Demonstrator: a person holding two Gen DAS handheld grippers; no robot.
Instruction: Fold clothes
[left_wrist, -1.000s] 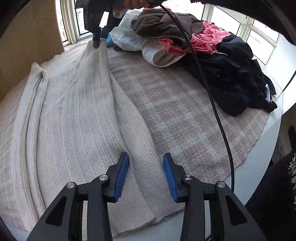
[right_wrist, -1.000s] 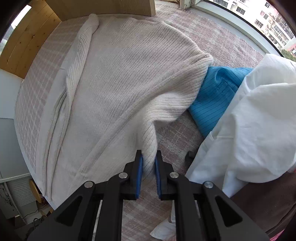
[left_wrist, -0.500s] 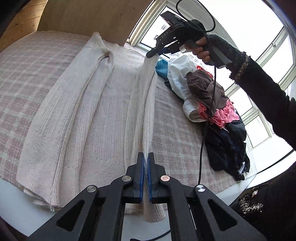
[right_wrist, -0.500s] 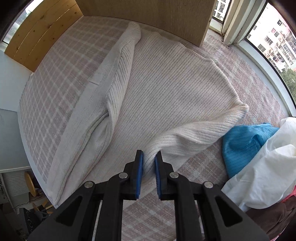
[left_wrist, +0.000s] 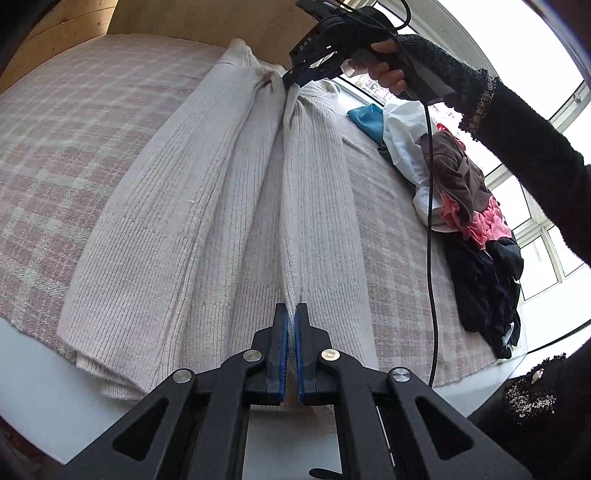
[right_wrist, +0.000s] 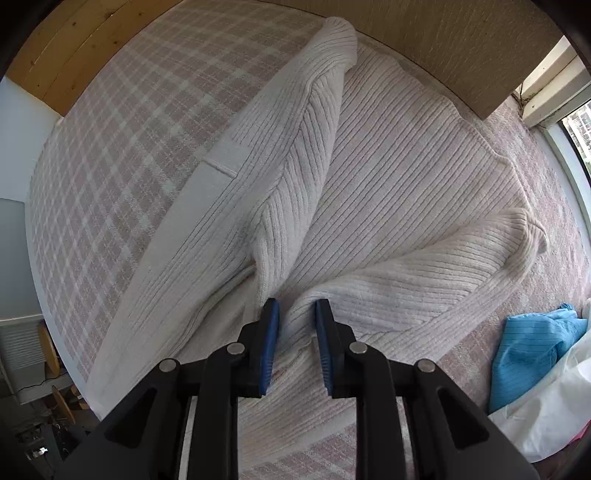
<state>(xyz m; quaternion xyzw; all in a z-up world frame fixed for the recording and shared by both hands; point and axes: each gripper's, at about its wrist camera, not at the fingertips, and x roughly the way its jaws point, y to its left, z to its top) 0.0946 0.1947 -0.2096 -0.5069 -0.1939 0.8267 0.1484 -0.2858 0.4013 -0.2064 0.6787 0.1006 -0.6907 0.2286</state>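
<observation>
Cloth (left_wrist: 92, 122) in pink check covers the table, and a cream ribbed sweater (left_wrist: 207, 206) lies lengthwise across it beside a pile of clothes (left_wrist: 476, 236). The left gripper (left_wrist: 291, 317) pinches the sweater's near fold tight. The right gripper (right_wrist: 293, 314) is parting its blue pads (right_wrist: 271, 325) around the far fold, knit between them.

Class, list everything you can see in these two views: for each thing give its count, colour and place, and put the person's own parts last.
sweater: 1, cream ribbed knit, spread on the cloth, right edge lifted
cloth: 1, pink-and-white check, covering the table
blue garment: 1, blue, beside the sweater
clothes pile: 1, white, brown, pink and dark, by the window
cable: 1, black, hanging from the right gripper
left gripper: 1, black with blue pads, shut on the sweater hem
right gripper: 1, same colours, jaws opening around a sweater fold
hand: 1, dark sleeve, holding the right gripper
</observation>
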